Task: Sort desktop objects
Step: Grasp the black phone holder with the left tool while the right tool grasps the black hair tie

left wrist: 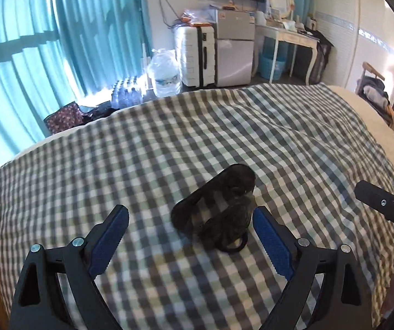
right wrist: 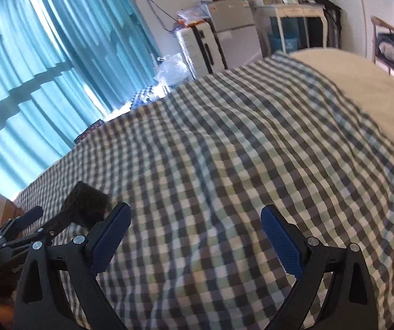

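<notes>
A dark see-through pouch with black cables and small items inside lies on the checked bedspread. My left gripper is open, its blue pads on either side of the pouch's near end, just short of it. The right gripper's finger shows at the right edge of the left wrist view. My right gripper is open and empty above bare checked bedspread. In the right wrist view the pouch shows at the lower left beside the left gripper's fingers.
The bed ends in a cream edge at the right. Beyond it stand a white suitcase, a small fridge, a large water jug, a white desk and teal curtains.
</notes>
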Demonstrator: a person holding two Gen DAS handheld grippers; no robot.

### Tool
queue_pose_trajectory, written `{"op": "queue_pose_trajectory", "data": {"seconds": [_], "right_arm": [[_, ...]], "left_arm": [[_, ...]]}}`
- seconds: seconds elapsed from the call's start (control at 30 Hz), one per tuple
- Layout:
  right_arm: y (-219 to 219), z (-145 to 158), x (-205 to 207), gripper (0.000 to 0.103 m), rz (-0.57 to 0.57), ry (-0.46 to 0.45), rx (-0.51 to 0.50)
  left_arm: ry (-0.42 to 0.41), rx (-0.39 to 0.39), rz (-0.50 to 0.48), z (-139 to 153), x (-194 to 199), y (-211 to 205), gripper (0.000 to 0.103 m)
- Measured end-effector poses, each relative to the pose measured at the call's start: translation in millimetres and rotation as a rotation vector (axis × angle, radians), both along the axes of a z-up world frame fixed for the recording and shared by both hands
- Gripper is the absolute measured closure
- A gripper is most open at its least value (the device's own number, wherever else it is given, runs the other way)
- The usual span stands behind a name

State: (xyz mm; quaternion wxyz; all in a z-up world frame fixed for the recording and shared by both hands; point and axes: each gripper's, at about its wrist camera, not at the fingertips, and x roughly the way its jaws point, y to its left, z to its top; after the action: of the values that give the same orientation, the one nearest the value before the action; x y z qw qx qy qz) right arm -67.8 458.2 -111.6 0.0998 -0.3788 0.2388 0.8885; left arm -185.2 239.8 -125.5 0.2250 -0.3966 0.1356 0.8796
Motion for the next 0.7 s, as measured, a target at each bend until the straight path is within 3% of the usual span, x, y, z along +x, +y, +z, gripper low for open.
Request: {"op": "queue_pose_trajectory", "data": {"seconds": [0.13,0.2,0.3,0.47,0.6,0.7], "right_arm": [[0.8,-5.5,-2.7,0.007,-0.005,-0.016,0.002],[-6.1,-3.8,-5.2,0.007,0.016,-0.021,0.039],[-15.9,-3.0,-8.5,0.007,0.047,-0.030,0.085],[-28.2,-4.9,-11.2,0.007,0.081,-0.036,0.120],[-45.0,0.7,-14.6,0.007,0.139,0.012,0.135],[-66.8,4.1,-26.7,0.007,0.220,0.051,0.156]], "left_arm": [[-0.046,-0.040,0.009,-21.6,-18.2,18.4,0.009],[-0.051,-0.020,0.013,-25.3,-21.6,19.1,0.010],[-0.090,0.044,0.001,-24.8,-23.0,14.9,0.042],[-0.048,0.038,0.016,-10.1,-19.0,1.2,0.043],[-0.018,0.019,0.135,8.6,-21.0,-28.7,0.043],[-0.038,0.052,0.222,14.0,-20.6,-57.0,0.043]]}}
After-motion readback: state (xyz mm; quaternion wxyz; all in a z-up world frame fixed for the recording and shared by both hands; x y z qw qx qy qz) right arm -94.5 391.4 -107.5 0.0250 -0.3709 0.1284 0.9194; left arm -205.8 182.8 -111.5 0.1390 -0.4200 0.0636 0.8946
